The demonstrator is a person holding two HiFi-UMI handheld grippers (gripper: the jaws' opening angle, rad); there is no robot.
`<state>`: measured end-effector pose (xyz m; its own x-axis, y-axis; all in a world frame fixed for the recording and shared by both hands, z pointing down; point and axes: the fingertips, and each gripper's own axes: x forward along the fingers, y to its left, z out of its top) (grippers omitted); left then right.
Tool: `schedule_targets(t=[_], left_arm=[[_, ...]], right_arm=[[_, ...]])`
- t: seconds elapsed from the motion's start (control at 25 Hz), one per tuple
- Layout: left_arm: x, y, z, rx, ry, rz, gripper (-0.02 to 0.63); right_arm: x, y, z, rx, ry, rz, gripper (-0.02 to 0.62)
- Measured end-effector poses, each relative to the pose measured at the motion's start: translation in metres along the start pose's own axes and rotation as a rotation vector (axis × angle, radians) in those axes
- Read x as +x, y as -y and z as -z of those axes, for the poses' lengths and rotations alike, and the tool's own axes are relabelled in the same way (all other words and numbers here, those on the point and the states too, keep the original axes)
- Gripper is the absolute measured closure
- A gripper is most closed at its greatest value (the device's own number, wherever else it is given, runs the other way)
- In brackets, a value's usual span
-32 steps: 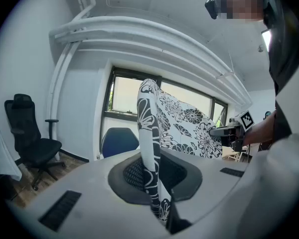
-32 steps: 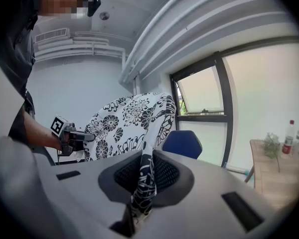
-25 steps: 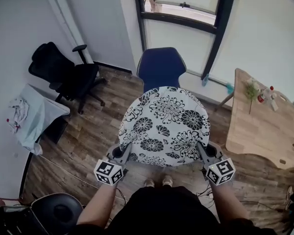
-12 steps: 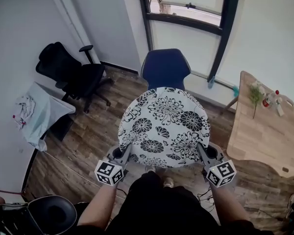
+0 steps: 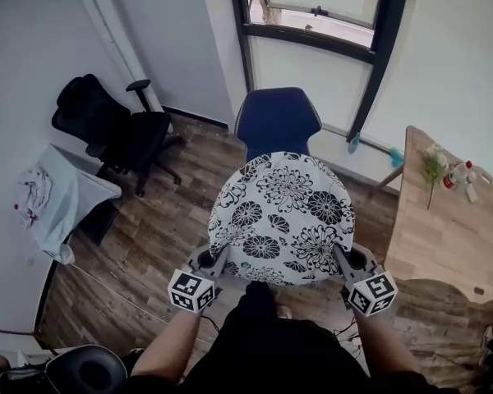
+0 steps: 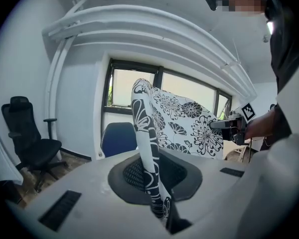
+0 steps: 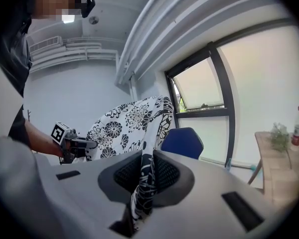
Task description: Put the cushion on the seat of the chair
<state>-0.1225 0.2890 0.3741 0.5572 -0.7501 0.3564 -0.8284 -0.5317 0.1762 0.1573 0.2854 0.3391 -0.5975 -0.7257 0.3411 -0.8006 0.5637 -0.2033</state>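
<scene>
Fabric edge of floral cushion point(image 5: 281, 216) pinched tight in left gripper point(image 5: 218, 257) and right gripper point(image 5: 338, 253), held aloft, slightly nearer blue chair point(image 5: 278, 120) than 1 second ago, seat not yet reached.

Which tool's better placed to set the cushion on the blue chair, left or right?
Neither alone: left tool and right tool each clamp a near corner of the cushion; blue chair sits straight ahead.
</scene>
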Motion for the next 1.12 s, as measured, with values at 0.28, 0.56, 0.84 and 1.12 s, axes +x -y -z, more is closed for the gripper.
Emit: schedule_targets(t=[0.28, 0.56, 0.84, 1.12], left_arm=[[0.06, -0.049, -0.02, 0.013, -0.035, 0.062, 0.589], [0.081, -0.074, -0.017, 0.056, -0.042, 0.131, 0.589], [0.091, -0.074, -0.005, 0.082, -0.023, 0.183, 0.589], [0.115, -0.097, -0.013, 0.04, -0.064, 0.236, 0.589]], right_arm=[[0.064, 0.032, -0.022, 0.008, -0.057, 0.05, 0.548], [0.078, 0.043, -0.019, 0.029, -0.086, 0.123, 0.548], [0.083, 0.039, -0.01, 0.037, -0.047, 0.166, 0.547], [0.104, 0.035, -0.016, 0.072, -0.07, 0.211, 0.547]])
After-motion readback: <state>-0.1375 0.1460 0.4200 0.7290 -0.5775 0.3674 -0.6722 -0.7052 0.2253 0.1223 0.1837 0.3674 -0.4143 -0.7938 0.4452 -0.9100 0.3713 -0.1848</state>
